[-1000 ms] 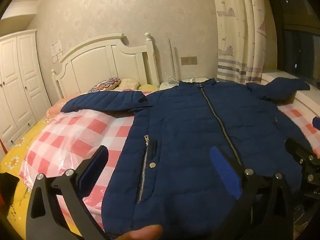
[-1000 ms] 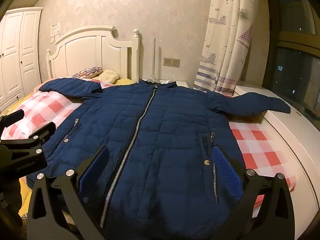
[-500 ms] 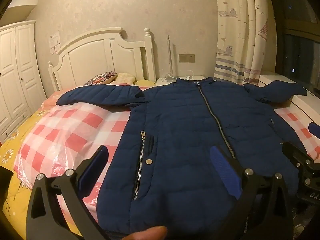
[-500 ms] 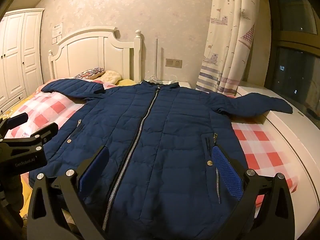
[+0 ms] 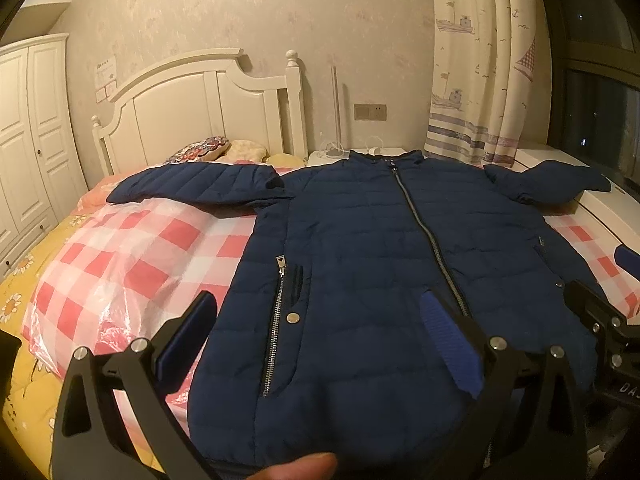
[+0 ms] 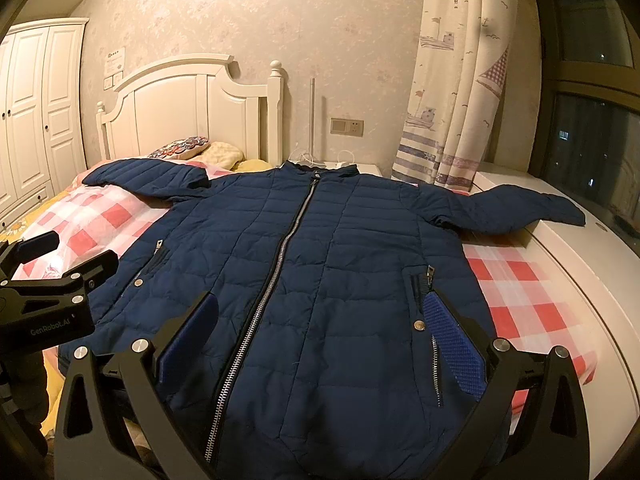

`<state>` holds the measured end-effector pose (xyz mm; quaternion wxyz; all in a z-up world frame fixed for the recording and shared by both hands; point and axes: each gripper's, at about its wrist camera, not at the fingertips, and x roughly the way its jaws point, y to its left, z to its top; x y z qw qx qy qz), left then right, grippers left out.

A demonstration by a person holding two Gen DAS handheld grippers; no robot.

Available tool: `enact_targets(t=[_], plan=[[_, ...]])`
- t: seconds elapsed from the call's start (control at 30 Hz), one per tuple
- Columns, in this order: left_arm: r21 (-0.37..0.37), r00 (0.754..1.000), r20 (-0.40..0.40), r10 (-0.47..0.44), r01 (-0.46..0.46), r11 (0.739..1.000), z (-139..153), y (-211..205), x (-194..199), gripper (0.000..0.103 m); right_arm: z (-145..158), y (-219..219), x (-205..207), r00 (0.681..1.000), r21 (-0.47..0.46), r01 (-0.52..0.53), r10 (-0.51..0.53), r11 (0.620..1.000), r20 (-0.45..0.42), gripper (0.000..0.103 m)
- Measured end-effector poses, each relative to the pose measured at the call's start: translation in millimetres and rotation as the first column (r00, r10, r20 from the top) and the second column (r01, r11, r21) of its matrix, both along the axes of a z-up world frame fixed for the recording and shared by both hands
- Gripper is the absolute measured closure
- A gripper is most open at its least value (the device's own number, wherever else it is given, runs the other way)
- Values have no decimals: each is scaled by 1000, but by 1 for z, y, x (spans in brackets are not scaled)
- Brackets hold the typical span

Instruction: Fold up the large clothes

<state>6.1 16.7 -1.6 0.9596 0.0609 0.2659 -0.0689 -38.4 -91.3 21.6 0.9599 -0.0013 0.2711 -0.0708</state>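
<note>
A navy quilted jacket (image 6: 320, 264) was spread front-up and zipped on the checked bed cover (image 5: 132, 248), collar toward the white headboard (image 6: 192, 108), with 1 sleeve (image 6: 148, 180) laid out below the headboard and the other sleeve (image 6: 516, 208) stretched toward the window side. The left gripper (image 5: 320, 340) was held spread wide above the hem nearest the camera, gripping nothing. The right gripper (image 6: 320, 340) was likewise held apart and empty over the hem.
</note>
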Motion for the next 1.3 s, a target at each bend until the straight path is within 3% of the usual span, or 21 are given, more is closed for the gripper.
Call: enact_targets(t=[1.3], plan=[[-3, 1000, -11, -5, 5, 1000, -1, 0, 1, 2, 0, -2, -1, 1000, 8, 1, -1, 1000, 1, 5]])
